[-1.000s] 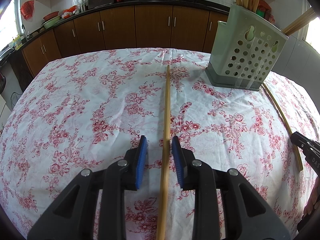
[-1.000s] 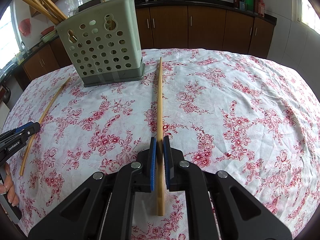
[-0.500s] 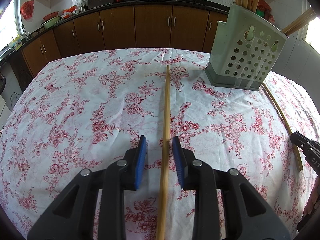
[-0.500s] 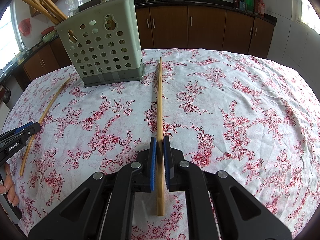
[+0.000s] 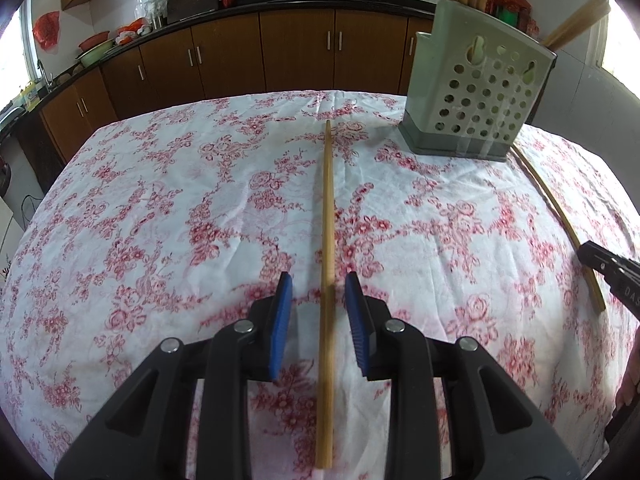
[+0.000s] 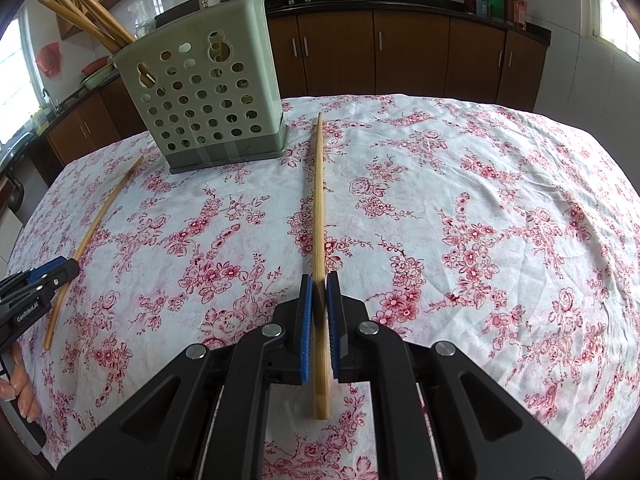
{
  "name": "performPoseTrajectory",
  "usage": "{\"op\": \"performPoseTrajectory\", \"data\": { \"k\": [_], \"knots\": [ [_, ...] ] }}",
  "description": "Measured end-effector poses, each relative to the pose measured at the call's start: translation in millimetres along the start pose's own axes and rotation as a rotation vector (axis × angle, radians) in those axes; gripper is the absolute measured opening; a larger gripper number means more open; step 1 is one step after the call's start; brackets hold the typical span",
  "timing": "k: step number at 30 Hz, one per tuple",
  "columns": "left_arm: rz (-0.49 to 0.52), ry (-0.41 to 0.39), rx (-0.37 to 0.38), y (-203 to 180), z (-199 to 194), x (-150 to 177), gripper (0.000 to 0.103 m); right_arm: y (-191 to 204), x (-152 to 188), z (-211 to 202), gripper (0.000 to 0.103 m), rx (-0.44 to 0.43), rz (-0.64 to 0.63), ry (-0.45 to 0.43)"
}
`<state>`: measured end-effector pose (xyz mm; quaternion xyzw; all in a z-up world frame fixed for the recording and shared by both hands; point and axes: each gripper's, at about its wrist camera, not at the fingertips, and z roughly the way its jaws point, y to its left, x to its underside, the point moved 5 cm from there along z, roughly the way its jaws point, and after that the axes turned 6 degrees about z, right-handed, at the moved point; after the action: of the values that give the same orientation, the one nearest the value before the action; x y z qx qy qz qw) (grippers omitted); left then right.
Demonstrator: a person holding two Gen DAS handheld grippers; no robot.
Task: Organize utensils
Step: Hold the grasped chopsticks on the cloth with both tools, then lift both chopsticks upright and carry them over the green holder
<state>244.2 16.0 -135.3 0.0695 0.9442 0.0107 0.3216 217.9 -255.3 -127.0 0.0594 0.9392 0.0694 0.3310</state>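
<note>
- Nothing has shifted in the left wrist view since a second ago: the left hand-held gripper (image 5: 319, 312) hangs with its blue pads (image 5: 281, 320) spread apart on either side of a chopstick (image 5: 327, 264), neither pad touching it. That chopstick lies flat on the floral cloth of the counter (image 5: 140, 216), its far tip pointing toward the cabinets.
- To the right in this view stands the perforated green utensil holder (image 5: 476, 96), already carrying several chopsticks. Just beside its base a second chopstick (image 5: 556, 224) runs along the cloth, and the dark tip of the right hand-held gripper (image 5: 612, 272) sits over its near end.
- Equally unchanged is the right wrist view: the right hand-held gripper (image 6: 319, 312) is clamped on that second chopstick (image 6: 319, 216), the stick pinched between the blue pads and its near end sticking out behind them. Whether it is lifted off the cloth I cannot tell.
- On the left here, the holder (image 6: 208, 100) stands well ahead, and the first chopstick (image 6: 92, 228) lies beyond the left tool.
- My reading: the hold on the right is secure, the left still needs to close, and both sticks then have to go into the holder.
</note>
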Motion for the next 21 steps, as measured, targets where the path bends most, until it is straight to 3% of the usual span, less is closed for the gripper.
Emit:
{"op": "performPoseTrajectory", "data": {
  "k": [5,7,9,12,21],
  "knots": [
    [0.008,0.0,-0.002,-1,-4,5,0.028,0,3,-4,0.008,0.001,-0.001,0.0],
    [0.008,0.0,-0.001,-1,-4,5,0.023,-1,3,-4,0.008,-0.003,0.003,0.0],
    [0.005,-0.002,0.001,-1,-5,5,0.009,-1,3,-4,0.008,-0.008,0.009,-0.001],
    [0.026,0.006,-0.005,-1,-7,5,0.008,-1,3,-9,0.008,0.007,0.005,-0.017],
    [0.026,-0.164,0.026,4,-72,-25,0.008,2,-31,-80,0.008,-0.008,-0.021,-0.242]
  ]
}}
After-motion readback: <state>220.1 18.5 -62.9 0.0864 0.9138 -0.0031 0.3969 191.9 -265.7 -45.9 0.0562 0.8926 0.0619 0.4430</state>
